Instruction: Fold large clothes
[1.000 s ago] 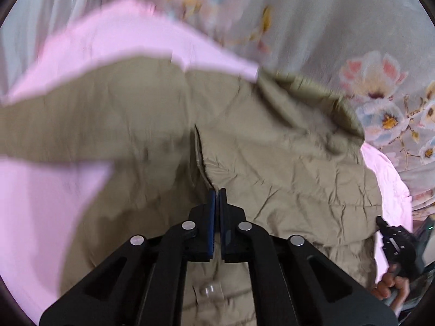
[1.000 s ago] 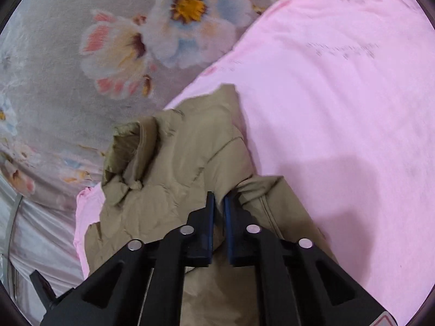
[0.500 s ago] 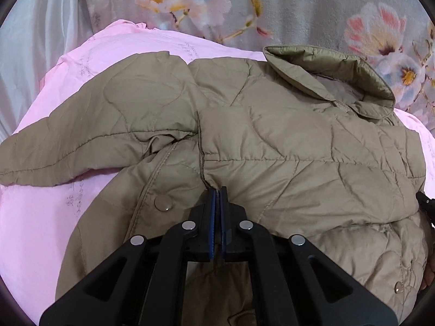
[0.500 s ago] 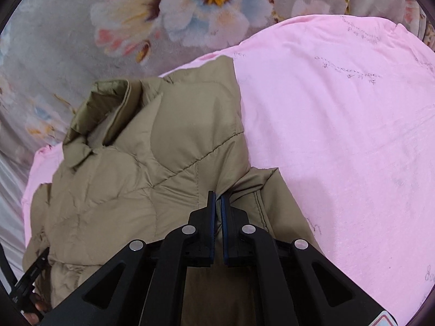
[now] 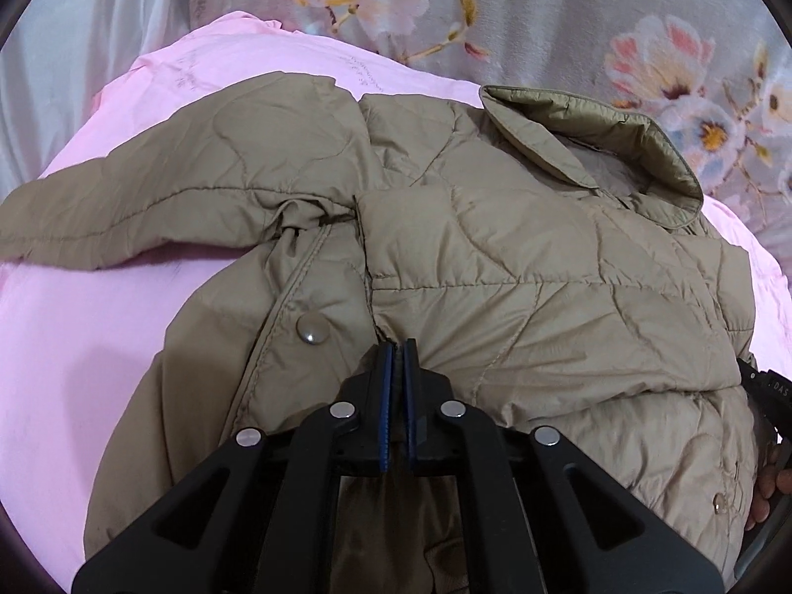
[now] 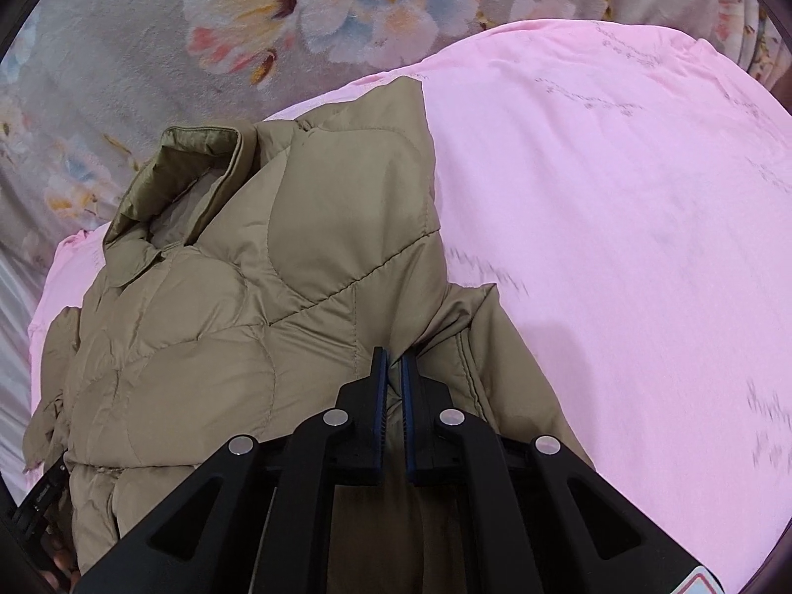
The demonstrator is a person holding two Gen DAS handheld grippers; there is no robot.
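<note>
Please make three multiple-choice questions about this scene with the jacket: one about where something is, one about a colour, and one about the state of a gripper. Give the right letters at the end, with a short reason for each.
1. Where does the jacket lie?
A. on the pink sheet
B. on a wooden chair
C. in a basket

2. What colour is the jacket?
A. navy blue
B. khaki
C. white

3. What is the left gripper doing?
A. open above the collar
B. shut on nothing
C. shut on a fold of the jacket

Answers:
1 A, the pink sheet shows around the jacket in both wrist views.
2 B, the quilted fabric is khaki in both views.
3 C, cloth shows between its closed fingers; the right gripper likewise pinches a fold of the jacket.
</note>
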